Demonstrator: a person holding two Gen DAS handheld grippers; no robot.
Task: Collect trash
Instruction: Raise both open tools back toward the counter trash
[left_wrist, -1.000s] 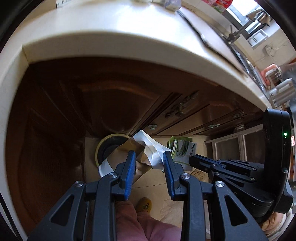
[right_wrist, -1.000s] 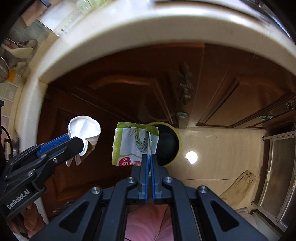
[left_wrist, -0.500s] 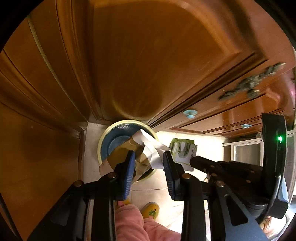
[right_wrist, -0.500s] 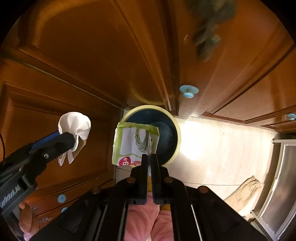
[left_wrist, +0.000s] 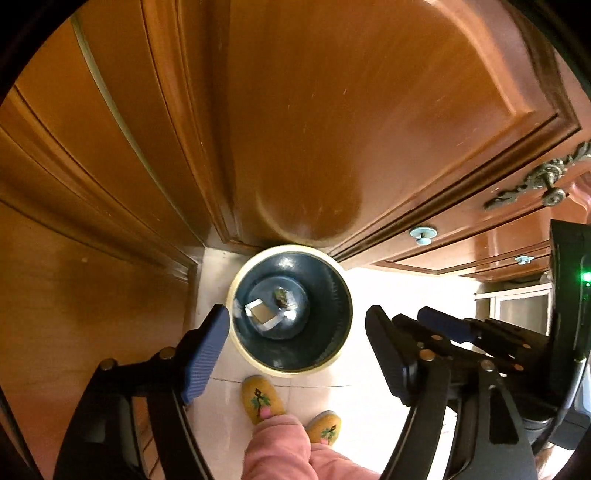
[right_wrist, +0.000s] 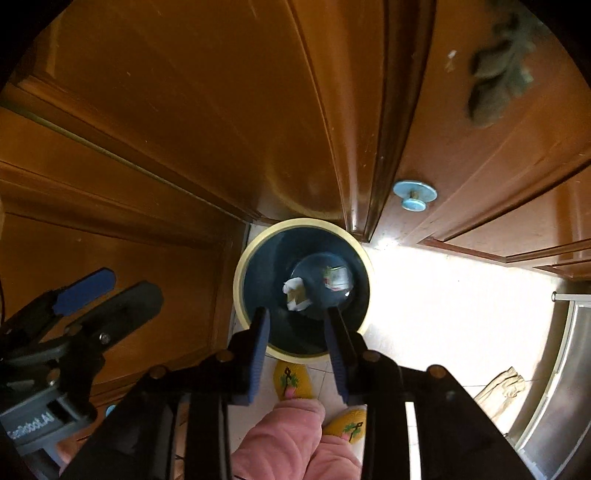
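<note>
A round bin with a cream rim and dark blue inside stands on the floor against the wooden cabinets. At its bottom lie the crumpled brown-and-white paper and the green-and-white wrapper. My left gripper is wide open and empty above the bin; it also shows in the right wrist view. My right gripper is open and empty above the bin; it also shows in the left wrist view.
Brown wooden cabinet doors rise close behind the bin, with an ornate handle and pale blue knobs. The person's yellow slippers and pink sleeve are just below the bin on the pale tile floor.
Both grippers have opened. The crumpled paper and the green wrapper have dropped from the grippers into the bin. Both cameras have moved lower, closer to the bin.
</note>
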